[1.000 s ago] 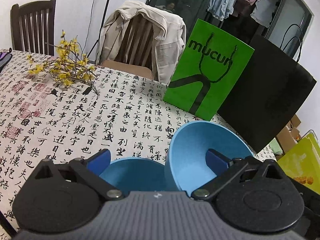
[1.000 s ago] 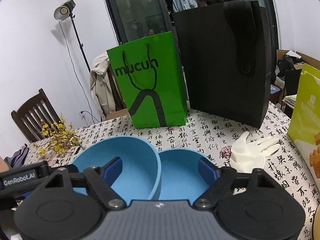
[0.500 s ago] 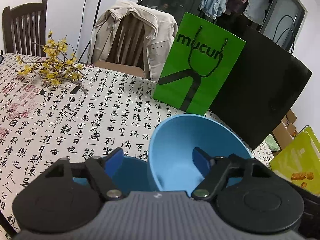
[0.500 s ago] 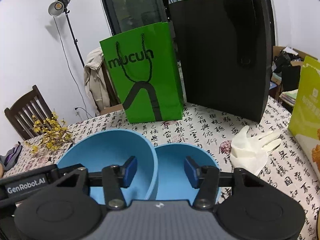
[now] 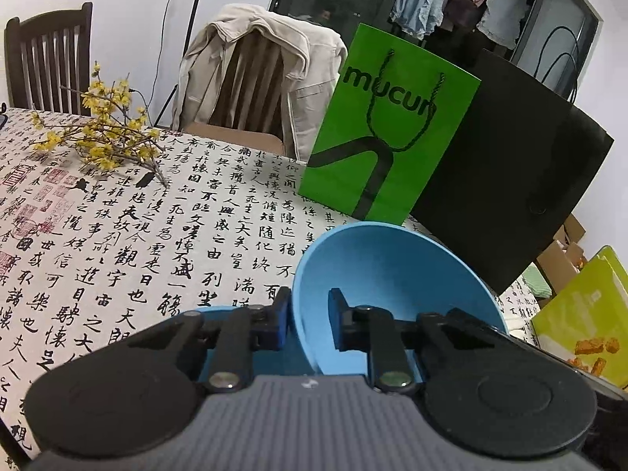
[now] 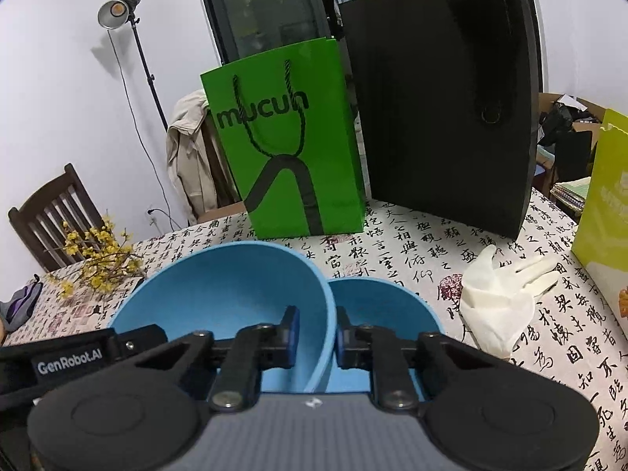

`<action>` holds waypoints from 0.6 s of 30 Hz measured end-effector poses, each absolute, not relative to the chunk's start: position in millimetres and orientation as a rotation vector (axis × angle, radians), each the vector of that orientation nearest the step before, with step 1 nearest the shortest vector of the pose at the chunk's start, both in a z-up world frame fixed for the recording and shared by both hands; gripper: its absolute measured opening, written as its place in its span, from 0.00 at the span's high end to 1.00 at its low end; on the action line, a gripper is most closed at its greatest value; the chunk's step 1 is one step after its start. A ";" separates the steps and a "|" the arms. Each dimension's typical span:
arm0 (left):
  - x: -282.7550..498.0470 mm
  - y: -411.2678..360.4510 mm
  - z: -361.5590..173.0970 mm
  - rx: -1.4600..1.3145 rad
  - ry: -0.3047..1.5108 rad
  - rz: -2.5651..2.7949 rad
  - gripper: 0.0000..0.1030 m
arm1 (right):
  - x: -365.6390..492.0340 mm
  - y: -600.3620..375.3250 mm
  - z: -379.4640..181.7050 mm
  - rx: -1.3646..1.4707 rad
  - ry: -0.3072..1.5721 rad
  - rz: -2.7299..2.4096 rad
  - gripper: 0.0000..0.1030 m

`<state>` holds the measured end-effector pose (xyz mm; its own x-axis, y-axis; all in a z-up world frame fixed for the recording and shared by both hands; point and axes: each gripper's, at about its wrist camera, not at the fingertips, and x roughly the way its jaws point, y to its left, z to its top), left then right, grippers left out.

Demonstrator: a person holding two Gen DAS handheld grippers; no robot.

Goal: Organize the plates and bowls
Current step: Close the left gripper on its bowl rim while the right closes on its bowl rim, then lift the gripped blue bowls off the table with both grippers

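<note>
**A:** How do your jaws stand?

**B:** Both pairs have just been closing. Your left gripper (image 5: 308, 324) pinches the near rim of a large blue bowl (image 5: 392, 282), one pad inside the wall, one outside. Your right gripper (image 6: 317, 337) clamps a rim too; which bowl's wall it holds is hard to tell, since the large bowl and the small blue bowl (image 6: 382, 310) touch right there.

**A:** Why hold them so?

**B:** Likely you grip the thin rim because it is the only part these narrow jaws can span. The large bowl looks tipped up, perhaps for nesting with the other.

**A:** And around you?

**B:** A table under a calligraphy-print tablecloth (image 5: 137, 243), with a yellow flower sprig (image 5: 98, 137), a white glove (image 6: 502, 298), a green paper bag (image 6: 286, 141) and a black bag (image 6: 439, 110) standing behind. Beyond, a jacket-draped chair (image 5: 255, 78) and a studio lamp (image 6: 117, 8).
</note>
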<state>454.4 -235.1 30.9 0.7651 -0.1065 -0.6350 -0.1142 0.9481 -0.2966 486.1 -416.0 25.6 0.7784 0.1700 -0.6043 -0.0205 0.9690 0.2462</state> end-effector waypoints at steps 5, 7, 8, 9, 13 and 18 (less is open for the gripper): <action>451.0 -234.4 34.0 -0.326 0.690 0.003 0.80 | 486.0 -418.8 25.6 0.251 0.667 0.110 0.88; 449.0 -235.3 36.2 -0.319 0.680 -0.001 0.80 | 485.0 -420.0 26.5 0.257 0.658 0.107 0.89; 448.2 -235.8 37.3 -0.316 0.675 -0.002 0.80 | 484.3 -420.3 27.2 0.258 0.653 0.108 0.89; 447.3 -236.5 38.2 -0.311 0.669 -0.003 0.80 | 484.0 -420.2 27.7 0.258 0.650 0.108 0.89; 444.1 -238.9 41.2 -0.293 0.655 -0.005 0.80 | 483.1 -421.0 28.9 0.268 0.641 0.109 0.89; 441.2 -238.0 45.1 -0.287 0.642 -0.009 0.80 | 481.9 -421.2 29.3 0.279 0.635 0.112 0.89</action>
<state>441.2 -238.0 45.1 0.8020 -0.0964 -0.5896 -0.0804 0.9605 -0.2664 481.9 -421.2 29.3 0.8004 0.1879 -0.5693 -0.0176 0.9566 0.2909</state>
